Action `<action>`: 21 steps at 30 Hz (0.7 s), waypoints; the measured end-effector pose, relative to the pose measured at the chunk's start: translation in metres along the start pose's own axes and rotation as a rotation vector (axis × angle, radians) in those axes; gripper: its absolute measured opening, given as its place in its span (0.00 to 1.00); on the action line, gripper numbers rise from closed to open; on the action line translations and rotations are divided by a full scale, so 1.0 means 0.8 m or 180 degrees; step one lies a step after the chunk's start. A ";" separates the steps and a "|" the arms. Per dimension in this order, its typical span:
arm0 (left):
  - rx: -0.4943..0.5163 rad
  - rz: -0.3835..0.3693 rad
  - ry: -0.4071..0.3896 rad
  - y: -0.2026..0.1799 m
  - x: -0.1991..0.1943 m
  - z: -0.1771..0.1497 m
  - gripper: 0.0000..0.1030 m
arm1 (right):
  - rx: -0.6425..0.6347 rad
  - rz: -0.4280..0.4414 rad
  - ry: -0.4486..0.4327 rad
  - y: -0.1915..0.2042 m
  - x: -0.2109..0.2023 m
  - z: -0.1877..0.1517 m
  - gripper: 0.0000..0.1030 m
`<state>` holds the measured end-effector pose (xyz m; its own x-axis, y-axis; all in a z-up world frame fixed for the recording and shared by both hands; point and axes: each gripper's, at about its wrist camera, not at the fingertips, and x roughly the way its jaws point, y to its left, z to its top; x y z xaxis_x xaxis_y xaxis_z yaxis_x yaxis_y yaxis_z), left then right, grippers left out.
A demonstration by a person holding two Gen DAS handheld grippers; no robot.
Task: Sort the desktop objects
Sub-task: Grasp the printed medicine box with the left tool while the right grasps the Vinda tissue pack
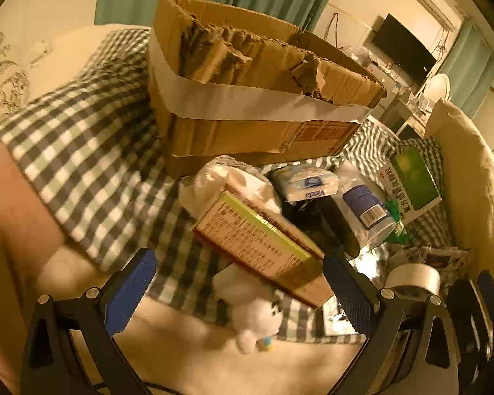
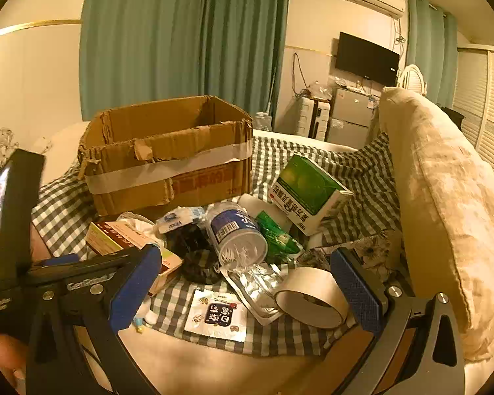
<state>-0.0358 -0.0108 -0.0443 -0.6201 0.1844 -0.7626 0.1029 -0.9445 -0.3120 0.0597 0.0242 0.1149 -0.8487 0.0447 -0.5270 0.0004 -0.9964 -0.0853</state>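
Observation:
A torn cardboard box (image 1: 247, 98) (image 2: 168, 161) stands open on the checked cloth (image 1: 92, 151). Before it lies a heap: an orange medicine box (image 1: 263, 247) (image 2: 128, 240), a tissue pack (image 1: 304, 184) (image 2: 176, 222), a white bottle with blue label (image 1: 365, 210) (image 2: 237, 233), a green and white box (image 1: 411, 181) (image 2: 309, 191), a tape roll (image 1: 415, 279) (image 2: 313, 296), a white toy figure (image 1: 257, 316). My left gripper (image 1: 237, 293) is open just short of the orange box, above the toy. My right gripper (image 2: 247, 289) is open near the tape roll.
A foil blister sheet (image 2: 257, 286), a printed sachet (image 2: 217, 316), a green packet (image 2: 276, 237) and black fabric (image 2: 194, 253) lie in the heap. A big cushion (image 2: 444, 214) stands on the right. The left gripper's body (image 2: 66, 283) shows beside my right one.

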 end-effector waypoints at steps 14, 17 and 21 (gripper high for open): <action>-0.0050 -0.0308 -0.0056 -0.001 0.009 0.023 0.39 | 0.0018 0.0417 0.0232 0.006 0.035 0.007 1.00; 0.0044 -0.0285 -0.0184 0.002 -0.002 0.028 0.39 | 0.0013 0.0489 0.0254 0.010 0.050 0.018 0.99; 0.0137 -0.0249 -0.0218 0.004 -0.004 0.031 0.38 | -0.0057 0.0511 0.0310 0.016 0.072 0.030 0.91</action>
<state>-0.0525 -0.0212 -0.0287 -0.6767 0.2404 -0.6959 0.0195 -0.9390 -0.3433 -0.0020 0.0126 0.1041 -0.7817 -0.1070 -0.6144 0.1418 -0.9899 -0.0080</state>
